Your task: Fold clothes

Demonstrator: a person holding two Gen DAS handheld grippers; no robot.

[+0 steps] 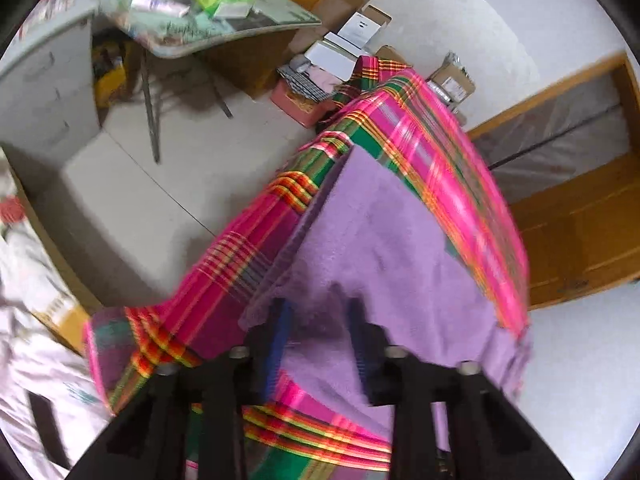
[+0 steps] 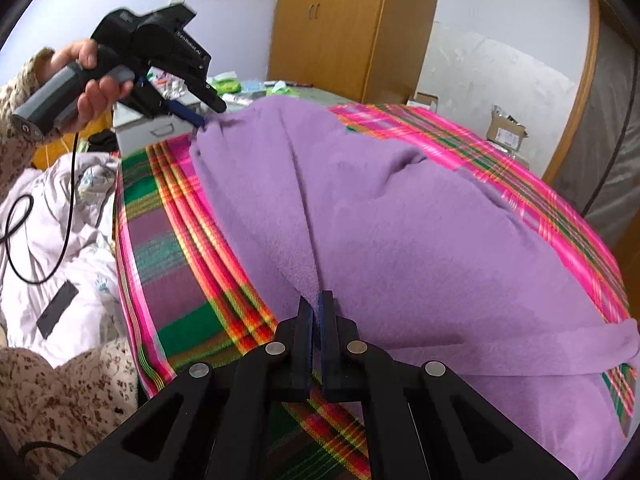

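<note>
A purple fleece cloth lies spread on a bed covered by a pink, green and orange plaid sheet. My right gripper is shut on a raised ridge of the cloth at its near edge. A hand holds my left gripper at the cloth's far left corner, where creases fan out from the pinched fabric. In the left wrist view the purple cloth fills the gap between the left gripper's fingers, which look blurred.
A white quilt with a black cable lies left of the bed. Beyond stand a cluttered folding table, a grey cabinet, cardboard boxes and a wooden wardrobe. A floral sleeve is at lower left.
</note>
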